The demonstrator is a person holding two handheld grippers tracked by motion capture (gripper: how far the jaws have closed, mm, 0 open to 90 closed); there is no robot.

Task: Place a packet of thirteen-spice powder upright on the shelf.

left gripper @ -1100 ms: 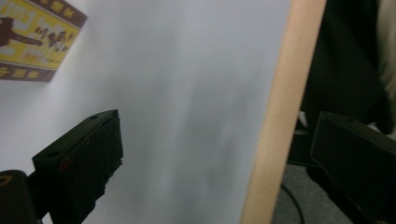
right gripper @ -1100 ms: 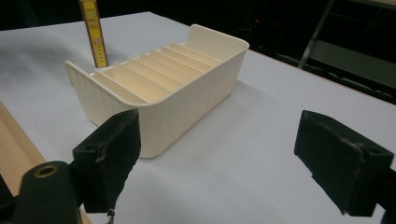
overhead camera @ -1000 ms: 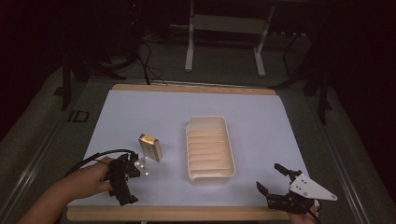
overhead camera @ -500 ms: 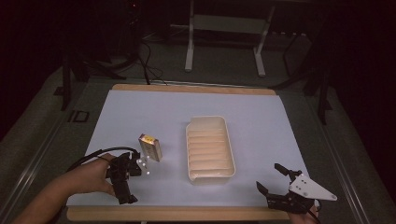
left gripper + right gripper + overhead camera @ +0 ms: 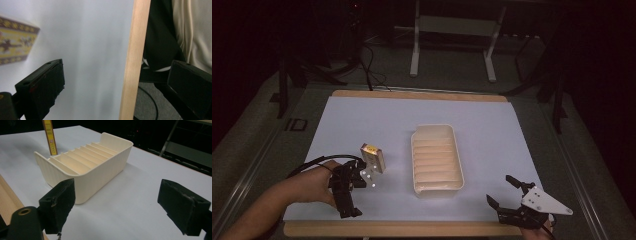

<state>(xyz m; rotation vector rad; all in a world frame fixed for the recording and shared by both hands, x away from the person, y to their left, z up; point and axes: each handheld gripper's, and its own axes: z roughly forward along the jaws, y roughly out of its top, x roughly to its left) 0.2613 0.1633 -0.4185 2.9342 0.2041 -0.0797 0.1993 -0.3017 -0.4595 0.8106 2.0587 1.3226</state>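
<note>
High view, ribbed cream tray [image 5: 438, 186], seemingly empty

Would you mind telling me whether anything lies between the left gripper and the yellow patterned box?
Nothing visible does. The left gripper sits just in front of the yellow patterned box, jaws open, with bare white table cover between them. The cream tray stands off to the right.

Left tongs [image 5: 348, 197] and right tongs [image 5: 504, 192], both low at the near edge, jaws spread wide.
</note>
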